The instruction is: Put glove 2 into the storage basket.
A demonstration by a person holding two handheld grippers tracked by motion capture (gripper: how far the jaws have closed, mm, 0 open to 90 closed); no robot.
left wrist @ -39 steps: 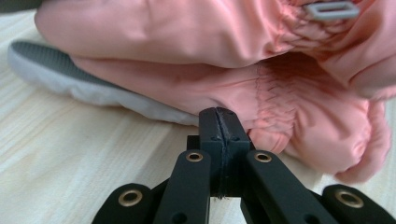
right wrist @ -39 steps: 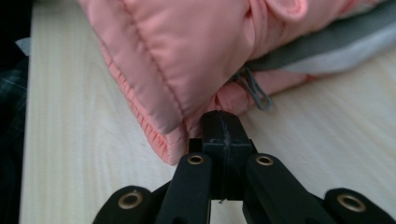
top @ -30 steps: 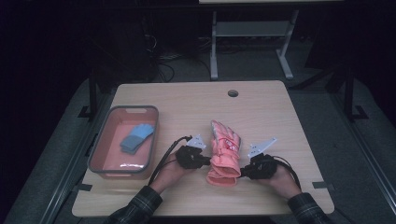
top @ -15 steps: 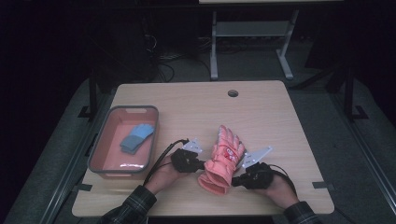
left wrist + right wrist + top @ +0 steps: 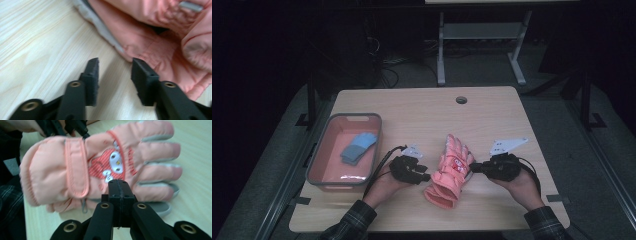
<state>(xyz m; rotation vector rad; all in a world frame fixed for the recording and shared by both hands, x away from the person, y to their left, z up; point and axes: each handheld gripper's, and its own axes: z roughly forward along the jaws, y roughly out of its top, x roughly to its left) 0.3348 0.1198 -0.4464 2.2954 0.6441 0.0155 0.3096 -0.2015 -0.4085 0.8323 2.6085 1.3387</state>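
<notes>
In the high view, a pink padded glove (image 5: 451, 172) lay on the light wooden worktop (image 5: 492, 115), near the person's edge and between the two hands. Its fingers pointed away from the person and its cuff lay nearest the edge. A red patch showed on its back. The left tongs (image 5: 426, 176) sat just beside the glove's left edge, and the right tongs (image 5: 472, 169) met its right edge. To the left stood a grey-rimmed tray (image 5: 314, 159) with a pink floor, holding a folded blue cloth (image 5: 358, 147).

In the left gripper view, the left tongs (image 5: 114, 72) had just been opening; the jaws stood apart over bare wood with nothing between them. The glove (image 5: 160, 37) lay just beyond the tips, its quilted pink fabric creased and edged by a pale grey strip.

In the right gripper view, the right tongs (image 5: 119, 185) were clenched, jaws pressed together against the near edge of the glove (image 5: 82, 167); whether fabric was pinched between them I cannot tell. The glove showed a wrist strap, a red striped patch with a white cartoon figure, grey seams between its fingers and a small zip pull by the cuff.
</notes>
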